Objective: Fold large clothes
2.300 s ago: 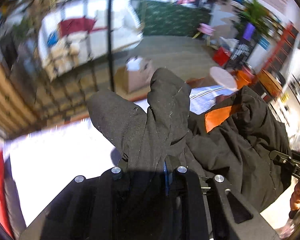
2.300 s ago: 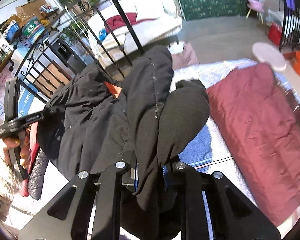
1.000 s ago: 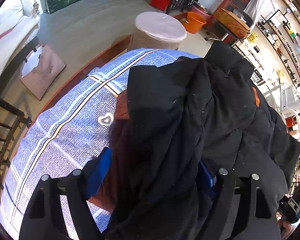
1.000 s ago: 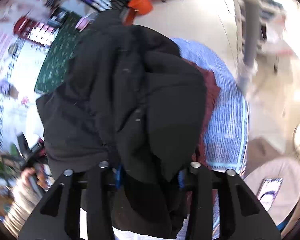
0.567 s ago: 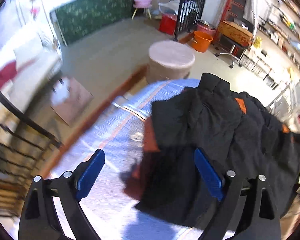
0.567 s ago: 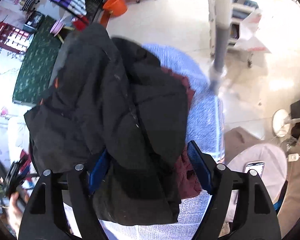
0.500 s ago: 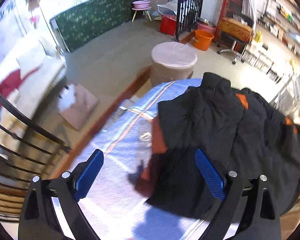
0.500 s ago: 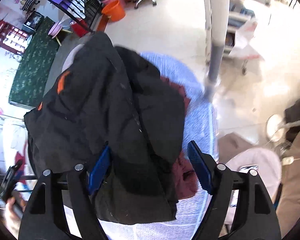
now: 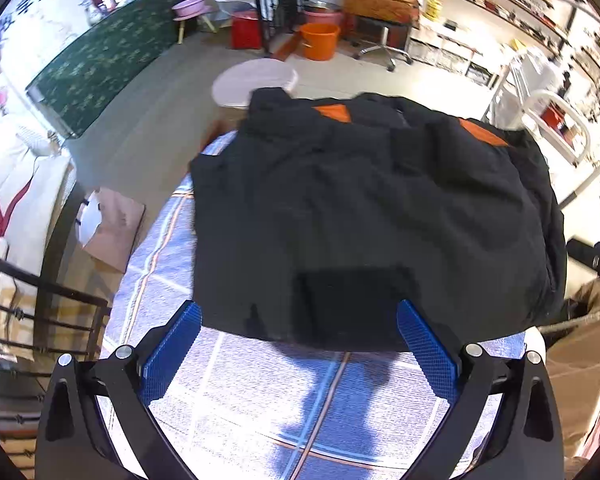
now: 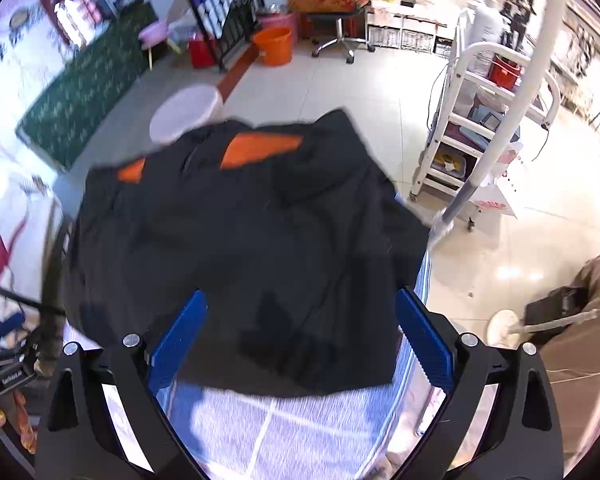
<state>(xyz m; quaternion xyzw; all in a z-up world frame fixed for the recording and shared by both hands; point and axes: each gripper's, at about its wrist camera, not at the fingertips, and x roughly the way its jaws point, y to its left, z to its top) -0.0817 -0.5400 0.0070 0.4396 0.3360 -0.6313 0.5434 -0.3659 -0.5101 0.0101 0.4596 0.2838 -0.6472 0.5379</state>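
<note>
1. The far edge of the bulky black padded jacket with orange patches (image 9: 372, 216) hides part of the round white stool (image 9: 252, 84) at 12 o'clock; the right view is blurred.
2. The jacket lies folded on the blue-and-white checked bedsheet (image 9: 300, 392), ahead of both tongs at 12 o'clock.
3. The left gripper (image 9: 298, 356) and right gripper (image 10: 298, 340) gape wide, empty; a second ago both clamped the jacket.
</note>
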